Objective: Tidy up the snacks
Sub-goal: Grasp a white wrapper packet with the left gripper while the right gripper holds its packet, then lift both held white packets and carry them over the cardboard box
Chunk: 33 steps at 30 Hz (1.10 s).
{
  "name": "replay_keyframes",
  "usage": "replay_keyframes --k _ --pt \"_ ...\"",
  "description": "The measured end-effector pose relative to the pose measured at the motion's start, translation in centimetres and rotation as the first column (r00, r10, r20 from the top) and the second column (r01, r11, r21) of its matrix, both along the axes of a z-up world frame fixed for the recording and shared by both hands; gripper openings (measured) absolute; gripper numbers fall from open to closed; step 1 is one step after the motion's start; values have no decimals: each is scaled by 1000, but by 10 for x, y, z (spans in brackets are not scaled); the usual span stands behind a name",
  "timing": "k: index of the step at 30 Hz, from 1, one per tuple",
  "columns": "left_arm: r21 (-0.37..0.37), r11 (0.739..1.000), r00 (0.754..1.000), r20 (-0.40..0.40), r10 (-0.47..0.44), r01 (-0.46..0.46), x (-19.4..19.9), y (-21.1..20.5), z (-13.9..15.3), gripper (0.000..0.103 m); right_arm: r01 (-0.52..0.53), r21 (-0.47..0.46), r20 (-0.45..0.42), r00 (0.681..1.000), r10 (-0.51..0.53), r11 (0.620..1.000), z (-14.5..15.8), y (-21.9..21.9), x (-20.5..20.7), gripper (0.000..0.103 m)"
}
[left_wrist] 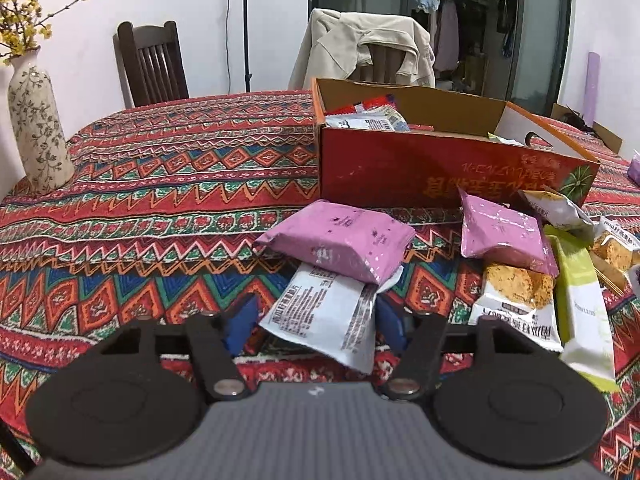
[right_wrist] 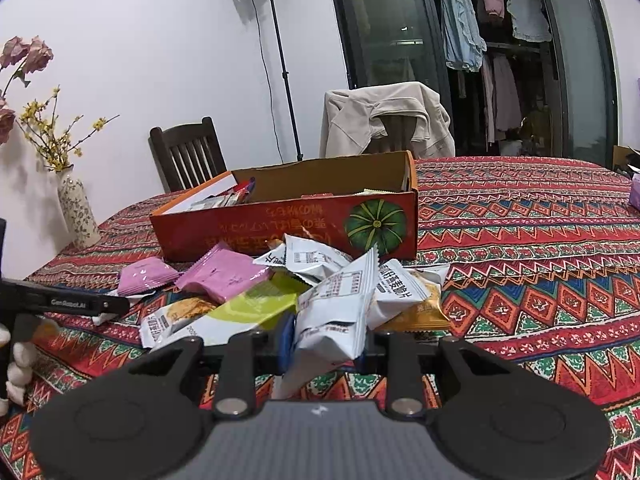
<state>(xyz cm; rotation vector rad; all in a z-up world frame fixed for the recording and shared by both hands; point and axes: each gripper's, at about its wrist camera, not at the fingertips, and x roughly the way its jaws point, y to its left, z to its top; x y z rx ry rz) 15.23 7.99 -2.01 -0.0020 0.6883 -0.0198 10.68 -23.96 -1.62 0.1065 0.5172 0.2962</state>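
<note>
The step in hand looks like picking snacks off the counter (left_wrist: 160, 184) to put in the open red cardboard box (left_wrist: 400, 168). The left hand-held gripper (left_wrist: 316, 320) sits wide around a white crinkly snack pack (left_wrist: 320, 316), not yet squeezing. The right hand-held gripper (right_wrist: 322, 344) pinches another white snack pack (right_wrist: 332, 320). Next, each pack needs lifting into the box. I count two pink packs (left_wrist: 340, 240), one box, and several white packs.

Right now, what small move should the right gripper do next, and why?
Probably lift the white snack packet and carry it forward to the open red box. The right gripper appears shut on that packet, the box stands just behind the snack pile with room inside, and the left gripper is busy at another white packet.
</note>
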Motion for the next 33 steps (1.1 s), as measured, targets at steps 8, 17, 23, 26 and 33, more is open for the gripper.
replay_keyframes --k 8,17,23,26,33 --pt "2 1000 996 81 25 -26 -42 -6 2 57 -6 0 5 1000 6 1000 1 0 -1 28" --pt "-45 998 979 197 56 -48 -85 -5 21 57 -12 -8 16 1000 12 1000 4 3 -5 28" --pt "-54 998 962 271 36 -22 -84 -16 47 57 -13 -15 42 999 13 1000 14 6 -5 28" --pt "-50 999 950 312 13 3 -75 -27 61 58 -17 -17 71 997 18 1000 25 7 -1 28" --pt "-45 998 926 377 -18 38 -42 -60 88 58 -19 4 123 992 18 1000 51 9 18 28"
